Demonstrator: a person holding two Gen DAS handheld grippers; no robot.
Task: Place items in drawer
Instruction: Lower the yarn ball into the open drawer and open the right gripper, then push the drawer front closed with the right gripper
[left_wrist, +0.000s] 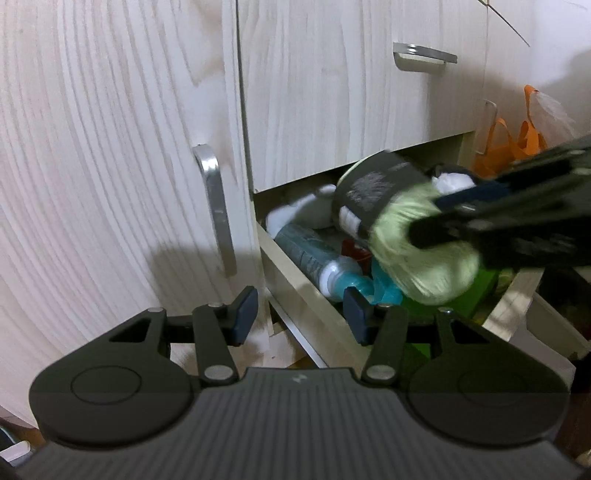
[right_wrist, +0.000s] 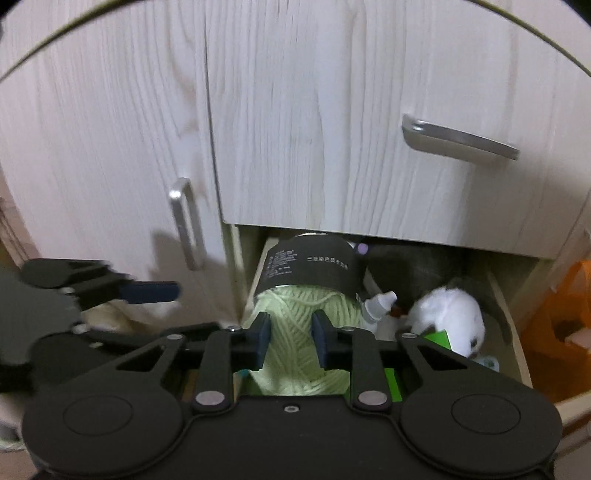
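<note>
My right gripper is shut on a pale green yarn ball with a black paper band, held over the open drawer. In the left wrist view the yarn ball hangs above the drawer's contents, with the right gripper's fingers coming in from the right. My left gripper is open and empty, just in front of the drawer's left front corner. The drawer holds a teal bottle, a white fluffy toy, a small white dropper bottle and a green box.
A closed drawer with a metal handle sits directly above the open one. A cabinet door with a vertical handle is to the left. An orange bag stands to the right of the cabinet.
</note>
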